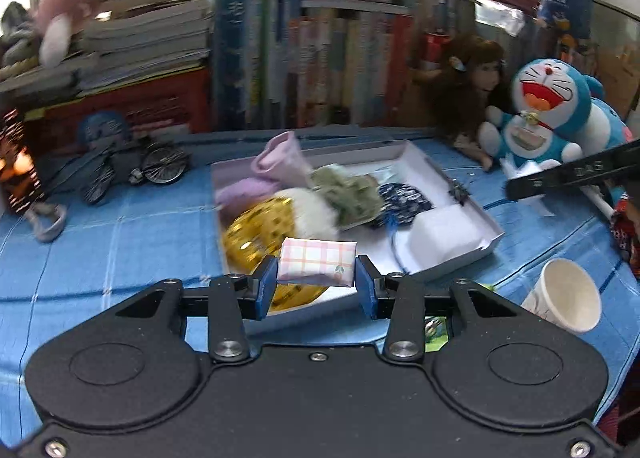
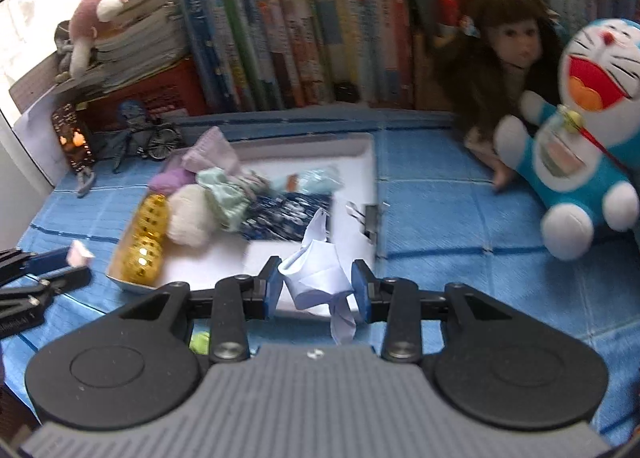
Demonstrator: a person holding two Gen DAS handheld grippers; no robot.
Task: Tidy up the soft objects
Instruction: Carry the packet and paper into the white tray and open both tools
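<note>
My left gripper (image 1: 316, 282) is shut on a small pink checked tissue pack (image 1: 316, 260), held above the near edge of a shallow white box (image 1: 472, 213). In the box lie a lilac cloth (image 1: 280, 161), a gold spotted pouch (image 1: 256, 230), a white fluffy ball (image 1: 312, 209), a green scrunchie (image 1: 348, 193) and a dark blue patterned cloth (image 1: 404, 197). My right gripper (image 2: 316, 286) is shut on a crumpled white folded paper (image 2: 320, 274), over the same white box (image 2: 368, 161). The left gripper's tip with the pink pack (image 2: 78, 254) shows at the left edge of the right wrist view.
A blue checked cloth (image 1: 120, 242) covers the table. A blue cat plush (image 1: 548, 113) and a brown-haired doll (image 1: 476, 73) sit at the right. Books (image 1: 304, 57) line the back, a pink plush (image 1: 76, 5) on a stack. A paper cup (image 1: 568, 298) lies near right; a model bicycle (image 1: 136, 169) stands left.
</note>
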